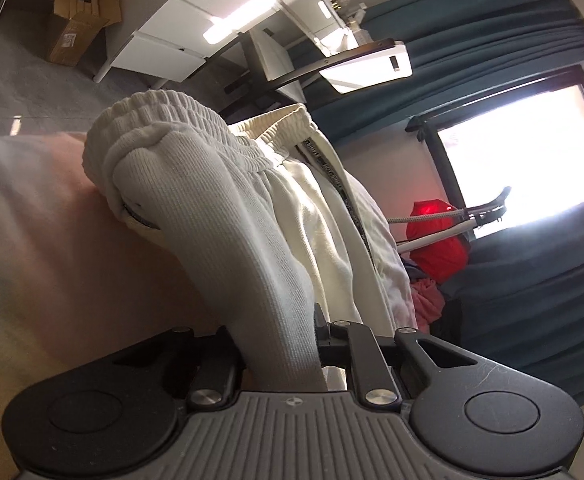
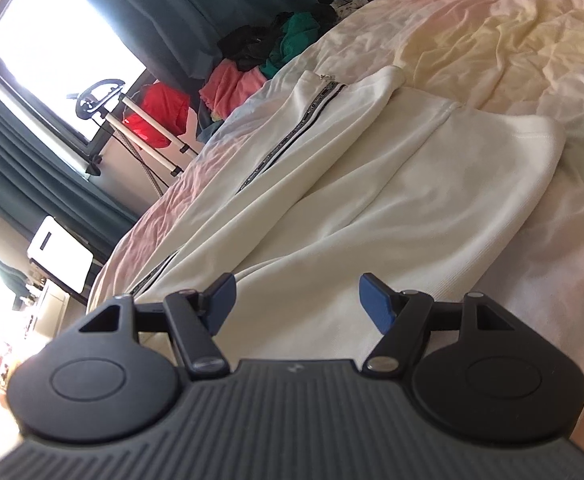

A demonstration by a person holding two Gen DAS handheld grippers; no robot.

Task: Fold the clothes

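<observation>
A white zip-up jacket (image 2: 372, 184) with a black-and-white zipper tape lies on the bed, partly folded, a sleeve laid over its body. My left gripper (image 1: 279, 344) is shut on a ribbed white cuff of the jacket (image 1: 219, 208) and holds it lifted above the sheet; the elastic hem bunches behind it. My right gripper (image 2: 296, 304) is open with blue pads (image 2: 376, 304), low over the near edge of the jacket and holding nothing.
The bed sheet (image 2: 512, 40) is pastel pink and yellow, wrinkled. A pile of red, pink, green and black clothes (image 2: 251, 68) lies at the bed's far side by the window. White desks (image 1: 227, 20), a cardboard box (image 1: 79, 20) and teal curtains (image 1: 472, 40) stand beyond.
</observation>
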